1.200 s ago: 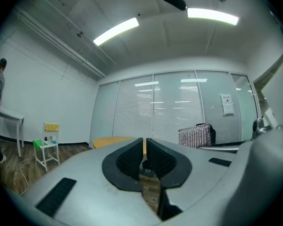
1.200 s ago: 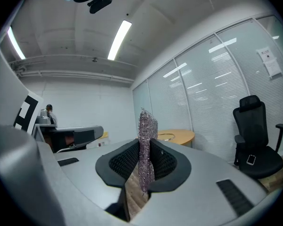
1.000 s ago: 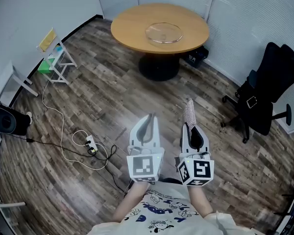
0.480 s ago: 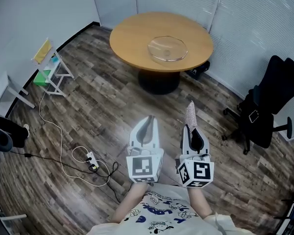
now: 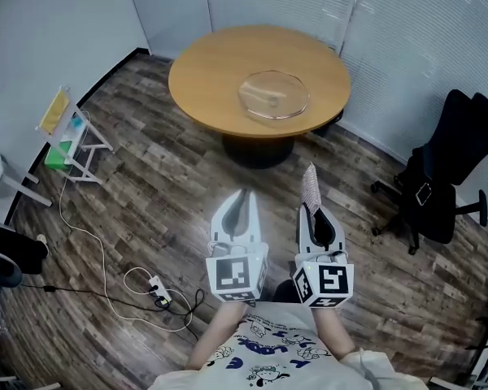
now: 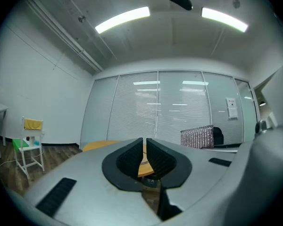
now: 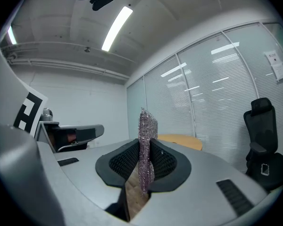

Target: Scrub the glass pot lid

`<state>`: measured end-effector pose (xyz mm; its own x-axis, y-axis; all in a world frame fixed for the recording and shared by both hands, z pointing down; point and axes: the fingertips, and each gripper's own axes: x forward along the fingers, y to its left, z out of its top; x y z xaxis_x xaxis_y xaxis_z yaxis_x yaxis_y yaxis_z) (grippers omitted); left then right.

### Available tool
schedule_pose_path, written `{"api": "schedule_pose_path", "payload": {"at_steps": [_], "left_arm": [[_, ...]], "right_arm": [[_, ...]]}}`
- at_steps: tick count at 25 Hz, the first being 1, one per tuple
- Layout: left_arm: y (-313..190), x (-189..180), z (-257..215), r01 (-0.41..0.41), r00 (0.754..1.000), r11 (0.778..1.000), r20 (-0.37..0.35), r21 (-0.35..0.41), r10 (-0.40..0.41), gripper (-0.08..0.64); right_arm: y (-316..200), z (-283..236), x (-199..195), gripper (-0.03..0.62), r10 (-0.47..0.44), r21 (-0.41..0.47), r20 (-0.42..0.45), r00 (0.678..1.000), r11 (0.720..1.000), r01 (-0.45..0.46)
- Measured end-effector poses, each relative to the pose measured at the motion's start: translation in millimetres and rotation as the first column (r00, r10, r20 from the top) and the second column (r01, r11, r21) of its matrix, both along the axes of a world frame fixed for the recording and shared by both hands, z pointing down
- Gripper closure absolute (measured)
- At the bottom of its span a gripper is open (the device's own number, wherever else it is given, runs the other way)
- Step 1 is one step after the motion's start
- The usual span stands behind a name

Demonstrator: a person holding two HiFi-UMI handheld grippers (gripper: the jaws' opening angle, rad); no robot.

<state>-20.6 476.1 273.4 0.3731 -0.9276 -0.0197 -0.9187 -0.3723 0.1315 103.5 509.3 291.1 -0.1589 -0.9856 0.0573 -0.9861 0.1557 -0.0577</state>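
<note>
In the head view, we see the glass lid [image 5: 273, 94] lying near the middle of the round wooden worktop [image 5: 203, 63]. Our left gripper [image 5: 242, 195] and right gripper [image 5: 312, 210] hang side by side above the floor [image 5: 146, 177], well short of the worktop's near edge. In the left gripper view, the fingers [image 6: 129, 157] are closed together on nothing, pointing toward the worktop. In the right gripper view, the fingers [image 7: 164, 161] clamp a silvery scrub pad [image 7: 146, 135] standing upright, with the worktop behind it.
</note>
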Motion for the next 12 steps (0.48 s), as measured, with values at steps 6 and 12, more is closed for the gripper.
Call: {"api": "schedule_pose_path", "payload": {"at_steps": [6,12], "left_arm": [[-23,-12,11,0.012,1.0,0.999,-0.014,-0.037,-0.012,0.529],[-46,-21,22,0.035,0.999,0.997,-0.022,-0.063,-0.037,0.529]], "right_arm": [[-22,7,-3,0.517,0.01,-0.025,-0.008,1.0,1.0,-0.01],[-46,14,-4,0.517,0.001,-0.044,-0.016,1.0,0.999,-0.002]]}}
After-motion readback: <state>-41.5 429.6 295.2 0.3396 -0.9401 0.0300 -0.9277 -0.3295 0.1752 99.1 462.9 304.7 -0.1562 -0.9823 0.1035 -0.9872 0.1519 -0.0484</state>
